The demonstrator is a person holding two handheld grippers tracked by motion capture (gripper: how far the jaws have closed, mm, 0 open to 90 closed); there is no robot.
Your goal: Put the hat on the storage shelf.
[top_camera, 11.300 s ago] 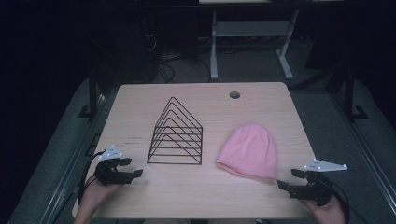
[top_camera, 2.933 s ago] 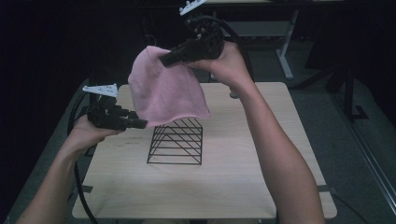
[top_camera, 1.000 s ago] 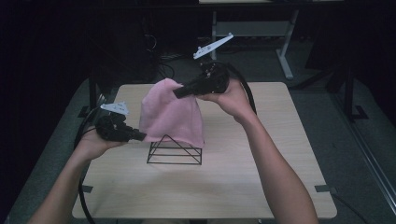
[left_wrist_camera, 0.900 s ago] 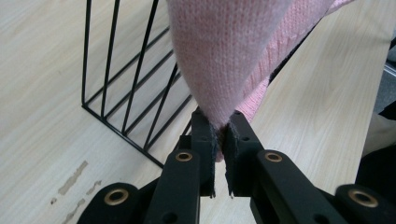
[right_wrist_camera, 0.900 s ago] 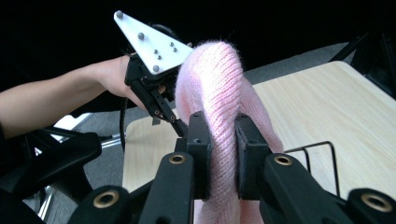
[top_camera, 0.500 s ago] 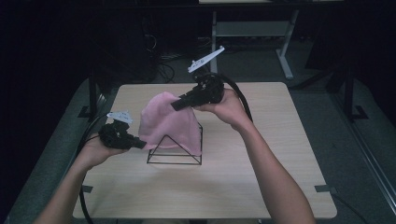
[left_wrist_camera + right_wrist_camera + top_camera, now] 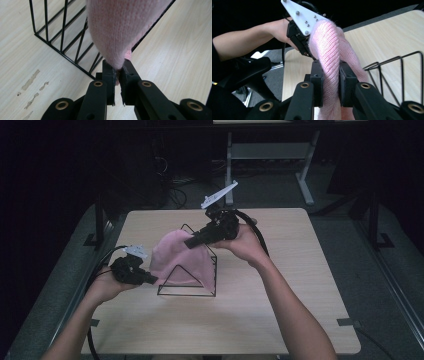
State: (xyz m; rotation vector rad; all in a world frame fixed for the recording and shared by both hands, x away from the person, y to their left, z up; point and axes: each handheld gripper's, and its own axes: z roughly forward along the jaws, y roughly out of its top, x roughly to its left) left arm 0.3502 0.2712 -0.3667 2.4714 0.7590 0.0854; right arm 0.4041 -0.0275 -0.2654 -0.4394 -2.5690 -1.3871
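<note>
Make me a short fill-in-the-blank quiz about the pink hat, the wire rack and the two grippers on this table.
1. The knitted hat draped over the wire rack is ____ in colour.
2. The left gripper is shut on the hat's ____.
3. The rack stands on a ____ table.
4. The right gripper is ____ on a fold of the hat.

Missing words: pink; edge; wooden; shut

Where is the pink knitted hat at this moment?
In the high view the pink knitted hat is draped over the black wire rack near the table's middle, pinched by the left gripper and the right gripper.
</note>
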